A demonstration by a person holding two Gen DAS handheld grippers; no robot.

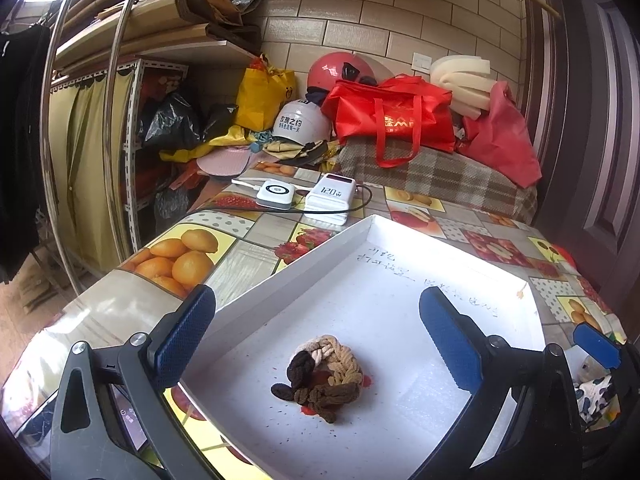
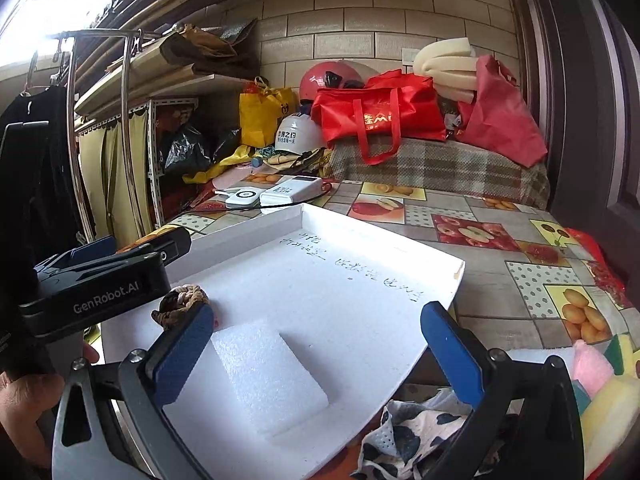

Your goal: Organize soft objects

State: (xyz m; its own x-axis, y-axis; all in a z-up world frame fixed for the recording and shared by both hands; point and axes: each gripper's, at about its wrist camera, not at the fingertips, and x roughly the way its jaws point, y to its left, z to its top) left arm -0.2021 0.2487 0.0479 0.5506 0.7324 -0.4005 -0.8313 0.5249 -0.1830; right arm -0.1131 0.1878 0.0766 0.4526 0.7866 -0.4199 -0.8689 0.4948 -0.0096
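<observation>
The knotted rope toy (image 1: pixel 325 376), tan and dark brown, lies loose on the floor of the white foam tray (image 1: pixel 304 256), toward its near left part; the foam block (image 2: pixel 269 372) lies flat in the same tray to its right; both look already placed, I judge. The left gripper (image 1: pixel 316 344) hangs just over the toy with its jaws spread wide and nothing between the pads, the toy lying between and slightly below them, apart from both; the right gripper (image 2: pixel 316 356) is equally wide and empty, straddling the block. What could go wrong, to my eye: a low finger could catch a loop of the rope or nudge the light tray across the slick fruit-print tablecloth (image 2: pixel 496 276); the spotted cloth (image 2: pixel 416 432) and the pink and yellow sponges (image 2: pixel 600 384) wait off the tray's near right edge, and a hasty reach there might drag the tray's corner.
</observation>
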